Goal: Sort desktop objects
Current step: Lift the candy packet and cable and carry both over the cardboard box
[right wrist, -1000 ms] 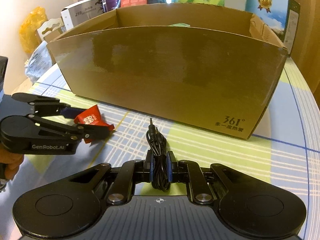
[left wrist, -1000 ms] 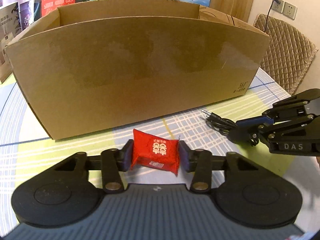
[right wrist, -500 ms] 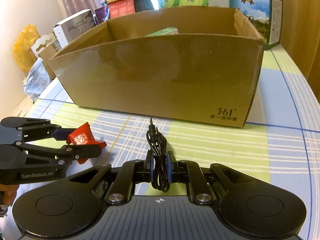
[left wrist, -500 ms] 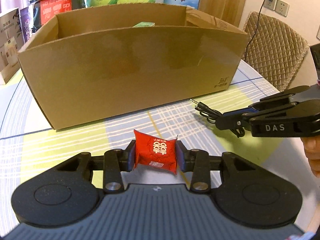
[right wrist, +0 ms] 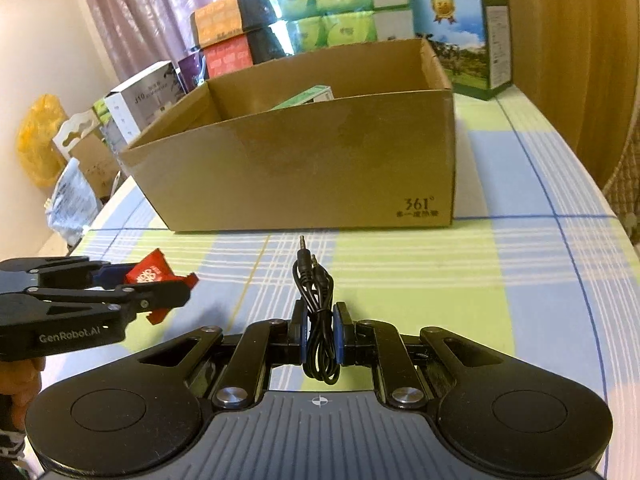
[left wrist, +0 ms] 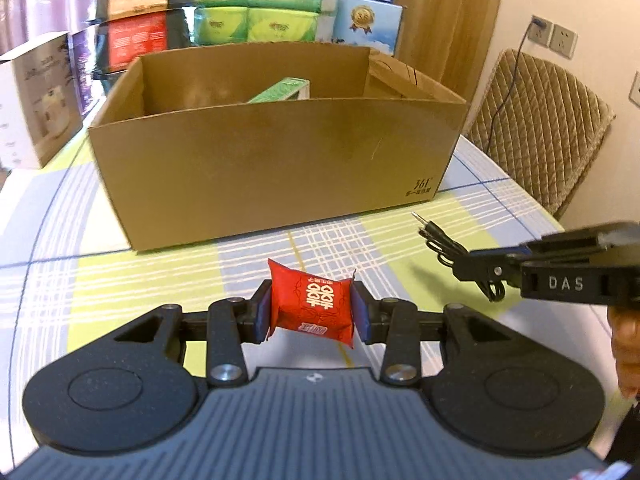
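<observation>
The left gripper (left wrist: 311,312) clamps a red foil candy packet (left wrist: 312,309); the right gripper (right wrist: 319,334) pinches a coiled black audio cable (right wrist: 316,312). Only a green carton (left wrist: 280,91) shows inside the open brown cardboard box (left wrist: 276,168), so both held items remain to be dropped in.

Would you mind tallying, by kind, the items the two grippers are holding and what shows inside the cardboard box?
Red candy packet, in left gripper: 1
Black audio cable, in right gripper: 1
Green carton inside cardboard box: 1
Total: 3

Box (left wrist: 276,168): matt brown cardboard, faintly scuffed. Candy packet (left wrist: 312,304): glossy red foil, crinkled. Cable (right wrist: 316,312): smooth black rubber. Tablecloth (right wrist: 420,276): smooth checked cloth. Chair cover (left wrist: 540,128): quilted fabric.
</observation>
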Tool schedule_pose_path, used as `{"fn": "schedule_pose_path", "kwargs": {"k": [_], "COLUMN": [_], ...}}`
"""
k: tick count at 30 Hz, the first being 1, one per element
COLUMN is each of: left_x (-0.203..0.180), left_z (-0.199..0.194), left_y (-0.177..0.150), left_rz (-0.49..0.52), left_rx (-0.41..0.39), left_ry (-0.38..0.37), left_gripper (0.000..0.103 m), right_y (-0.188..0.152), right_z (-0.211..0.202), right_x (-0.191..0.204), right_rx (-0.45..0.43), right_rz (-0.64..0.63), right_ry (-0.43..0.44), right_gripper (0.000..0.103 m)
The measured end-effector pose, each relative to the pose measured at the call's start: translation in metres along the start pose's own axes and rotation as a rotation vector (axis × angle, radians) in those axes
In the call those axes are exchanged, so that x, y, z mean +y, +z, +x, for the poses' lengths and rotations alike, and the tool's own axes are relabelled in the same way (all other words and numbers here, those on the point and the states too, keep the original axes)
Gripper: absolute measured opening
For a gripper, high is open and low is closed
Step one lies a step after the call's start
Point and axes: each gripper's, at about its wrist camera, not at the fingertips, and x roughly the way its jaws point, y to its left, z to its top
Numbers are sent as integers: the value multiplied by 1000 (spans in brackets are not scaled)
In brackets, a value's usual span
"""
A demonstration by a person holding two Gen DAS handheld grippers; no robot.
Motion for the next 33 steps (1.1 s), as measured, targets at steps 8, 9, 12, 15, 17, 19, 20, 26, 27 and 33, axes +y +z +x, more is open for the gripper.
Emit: {"fn": "schedule_pose_path", "kwargs": {"k": [8,9,12,15,17,19,20,26,27,33], "left_x": [-7,-9,-13,-18,-22,-25,-27,-33,-33,-34], "left_z": [-40,-45,-59,-72,-79,-84,-87,-98,-99,-102], "left_y": [-7,-7,-8,-8,-7,-6,-5,-3,-2,0], "left_rz": [-78,-82,-89,-95,-101,-100,-101,-100,-99,-95], "left_rx": [-12,-15,-24,-32,-36,-39,-41,-52,-53,-56], "left_ry": [28,31,40,51,59,69,69,68,68,75], "left_gripper": [35,35,35,35,35,35,35,35,35,35], "right_y": [-16,-16,-17,-16,-15,-13,-12,-9,-9,-10], "right_z": [-39,-43,-56,-68,-75,-81,-85,-97,-98,-102], "right_x": [13,15,20,23,25,27,27,29,29,29], "right_rx": [-23,-27,-41,-58,-68,-78,-82,-100,-101,-106], "right_rz": [50,49,46,49,50,50,54,56,56,61], "right_ry": [-15,-14,-12,-12,-11,-17,-19,-28,-30,-30], "right_gripper": [9,10,9,9,9,9,9,9,9,9]}}
